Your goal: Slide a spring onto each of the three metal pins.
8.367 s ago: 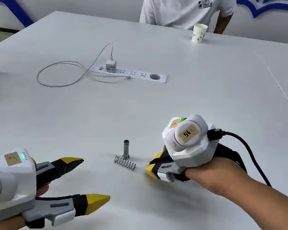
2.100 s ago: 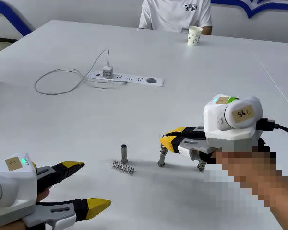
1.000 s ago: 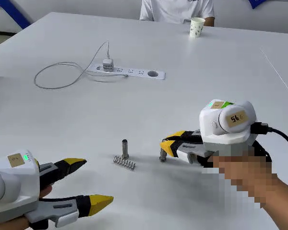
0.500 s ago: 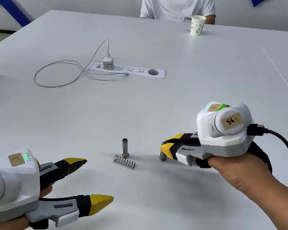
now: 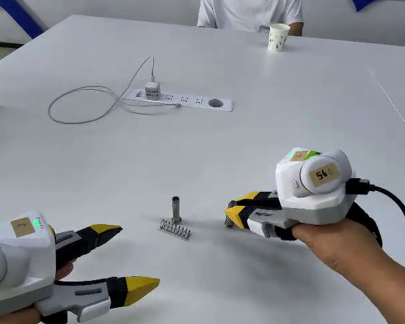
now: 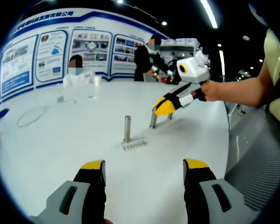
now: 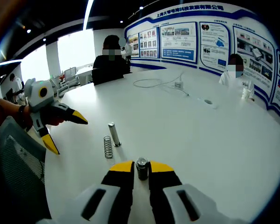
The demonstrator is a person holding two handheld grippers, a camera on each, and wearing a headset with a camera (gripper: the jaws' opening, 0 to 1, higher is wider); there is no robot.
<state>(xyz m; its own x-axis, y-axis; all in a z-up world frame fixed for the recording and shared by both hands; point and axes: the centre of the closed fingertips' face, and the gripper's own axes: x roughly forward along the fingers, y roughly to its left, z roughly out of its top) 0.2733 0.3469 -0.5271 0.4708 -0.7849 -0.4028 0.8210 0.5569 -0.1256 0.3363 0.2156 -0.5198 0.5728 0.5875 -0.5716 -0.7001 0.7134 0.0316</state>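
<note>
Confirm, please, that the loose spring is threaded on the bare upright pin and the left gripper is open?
No: the loose spring lies beside the bare upright pin, not on it, as the head view shows. The left gripper is open.

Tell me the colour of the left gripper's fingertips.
Yellow. The left gripper fingertips show best in the left gripper view.

White left gripper point(image 5: 131, 258) and right gripper point(image 5: 237, 208) with yellow-tipped black jaws; silver-grey pin point(image 5: 176, 208), white table point(image 5: 290, 101)
</note>
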